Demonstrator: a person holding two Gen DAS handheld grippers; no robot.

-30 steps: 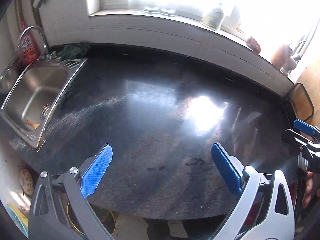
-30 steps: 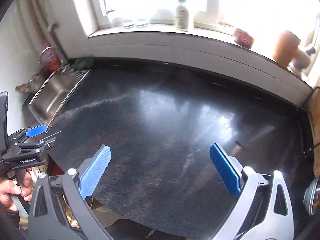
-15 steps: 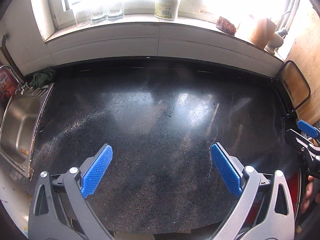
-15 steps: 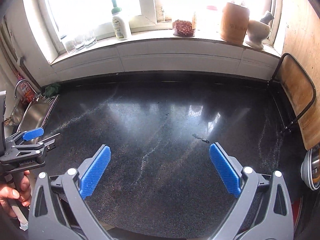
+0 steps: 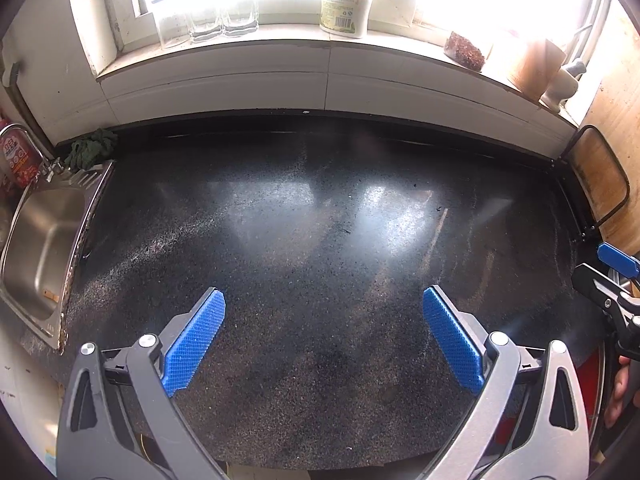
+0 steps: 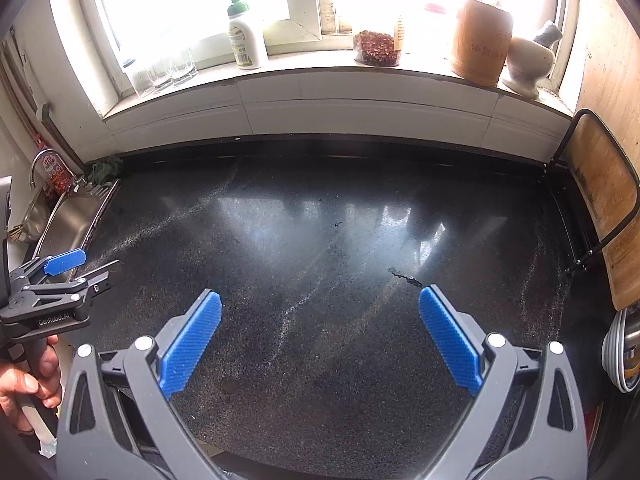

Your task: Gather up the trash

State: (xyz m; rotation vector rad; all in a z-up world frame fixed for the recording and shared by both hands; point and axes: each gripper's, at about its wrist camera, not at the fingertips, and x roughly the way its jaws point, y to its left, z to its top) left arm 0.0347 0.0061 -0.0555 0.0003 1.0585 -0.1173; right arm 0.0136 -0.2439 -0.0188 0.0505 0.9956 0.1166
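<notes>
- Dark speckled countertop (image 5: pixel 320 240) runs from a steel sink (image 5: pixel 40 240) on the left to a wooden cutting board (image 6: pixel 604 208) propped in a wire rack on the right; window glare shows on its polished surface.
- Window ledge (image 6: pixel 320 80) at the back carries drinking glasses (image 5: pixel 208 20), a white bottle (image 6: pixel 244 40), a jar of reddish contents (image 6: pixel 376 48), a wooden canister (image 6: pixel 480 40) and a white mortar with pestle (image 6: pixel 528 60).
- Green rag (image 5: pixel 90 148) lies bunched at the back corner of the sink, beside the tap (image 6: pixel 40 164).
- Trash: a small dark scrap (image 6: pixel 404 277) lies on the counter, just beyond the right-hand blue pad of the right gripper (image 6: pixel 320 308). Finer specks are too small to identify.
- Left gripper (image 5: pixel 323 306): jaws spread wide, holding nothing, poised above the bare counter.
- Right gripper: jaws likewise spread wide, holding nothing.
- Nothing stands between either gripper and the scrap.
- Stacked plates or bowls (image 6: pixel 622 352) show at the right edge of the right wrist view.
</notes>
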